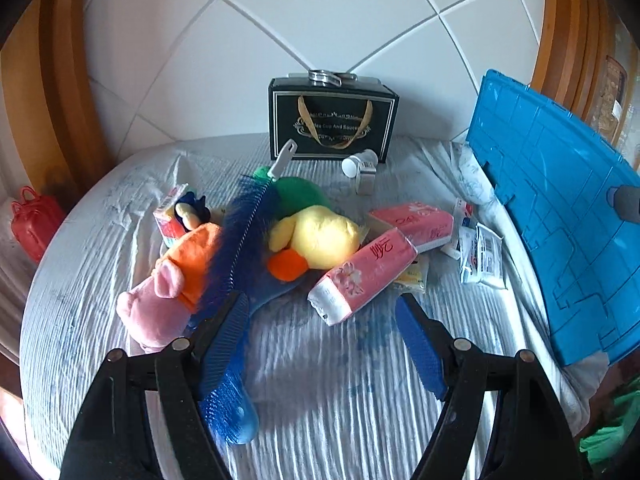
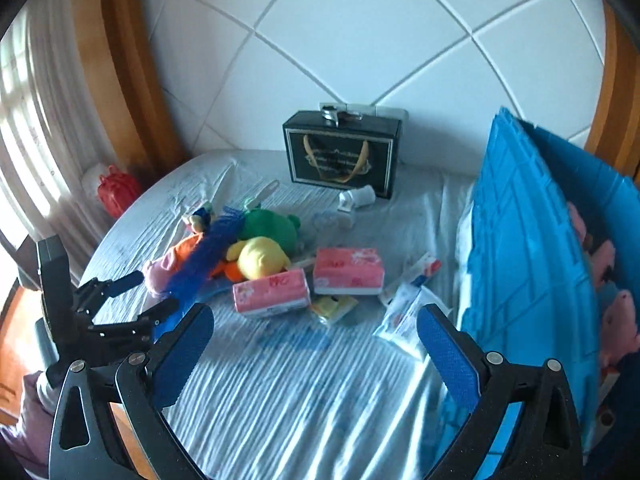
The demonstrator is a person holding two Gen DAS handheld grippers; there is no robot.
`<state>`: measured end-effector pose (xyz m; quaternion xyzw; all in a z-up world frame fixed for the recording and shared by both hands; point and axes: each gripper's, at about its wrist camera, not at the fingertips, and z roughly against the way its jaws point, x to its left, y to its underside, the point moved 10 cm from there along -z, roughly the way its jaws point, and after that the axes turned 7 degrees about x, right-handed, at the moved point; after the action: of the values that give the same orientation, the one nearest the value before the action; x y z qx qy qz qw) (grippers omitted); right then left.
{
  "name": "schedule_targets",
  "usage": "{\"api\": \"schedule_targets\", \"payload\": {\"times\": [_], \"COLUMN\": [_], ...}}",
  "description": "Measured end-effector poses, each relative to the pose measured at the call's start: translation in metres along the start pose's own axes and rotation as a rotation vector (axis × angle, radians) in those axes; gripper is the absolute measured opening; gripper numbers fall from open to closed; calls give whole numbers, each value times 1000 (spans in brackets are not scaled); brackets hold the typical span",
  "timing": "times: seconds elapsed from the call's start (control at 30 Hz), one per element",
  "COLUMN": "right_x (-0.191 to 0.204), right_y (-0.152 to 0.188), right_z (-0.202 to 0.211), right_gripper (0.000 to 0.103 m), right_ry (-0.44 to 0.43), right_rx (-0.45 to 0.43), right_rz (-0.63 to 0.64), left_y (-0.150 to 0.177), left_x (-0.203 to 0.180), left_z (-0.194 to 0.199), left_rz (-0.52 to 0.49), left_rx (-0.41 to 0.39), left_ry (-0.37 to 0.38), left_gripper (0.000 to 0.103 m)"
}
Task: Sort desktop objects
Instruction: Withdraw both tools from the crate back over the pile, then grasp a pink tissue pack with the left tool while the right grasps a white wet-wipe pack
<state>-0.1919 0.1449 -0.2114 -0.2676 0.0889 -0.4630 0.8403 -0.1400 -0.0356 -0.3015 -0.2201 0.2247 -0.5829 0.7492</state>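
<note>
At table centre: soft, light pink pig plush (image 1: 160,304), pinch at padded body. Left gripper (image 1: 324,344) and right gripper (image 2: 316,344) spread wide, grasping nothing.

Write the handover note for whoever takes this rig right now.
Left gripper: open, empty, over the cloth near the blue brush.
Right gripper: open, empty, beside the blue bin.
Pile mid-table: pink pig plush, yellow duck plush, green plush, two pink tissue packs.
Done: some pink items in the bin.
Left: the whole pile.
</note>
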Motion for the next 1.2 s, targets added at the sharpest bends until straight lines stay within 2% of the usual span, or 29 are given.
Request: {"api": "schedule_targets", "payload": {"times": [0.17,0.4,0.5,0.63,0.77,1.0,1.03,1.1,1.13,1.2], "right_x": [-22,-65,-86,-121,-150,-186,-190,-196,-198,-195], "right_y": [33,65,69,64,62,65,65,64,65,64], "right_z": [-63,-138,-163,-182,-201,-230,-233,-238,-238,-237], "right_gripper": [103,103,103,103,103,102,99,84,69,62], "right_ry": [19,128,161,215,297,340,342,325,342,349], "right_rx": [87,163,162,112,108,121,120,124,135,140], "right_rz": [-159,-303,-385,-514,-557,-627,-628,-638,-637,-614], "left_y": [13,9,1,-11,-23,-41,-42,-43,-42,-40], "left_x": [-9,-32,-39,-37,-36,-47,-49,-50,-50,-49], "left_z": [-50,-102,-120,-145,-166,-192,-193,-194,-194,-191], "left_rz": [-40,-114,-139,-142,-130,-125,-124,-124,-124,-111], "left_rx": [79,152,173,186,207,232,230,222,218,216], "left_ry": [50,82,87,70,97,155,162,166,166,173], "left_gripper": [76,76,76,76,77,77,75,71,69,65]}}
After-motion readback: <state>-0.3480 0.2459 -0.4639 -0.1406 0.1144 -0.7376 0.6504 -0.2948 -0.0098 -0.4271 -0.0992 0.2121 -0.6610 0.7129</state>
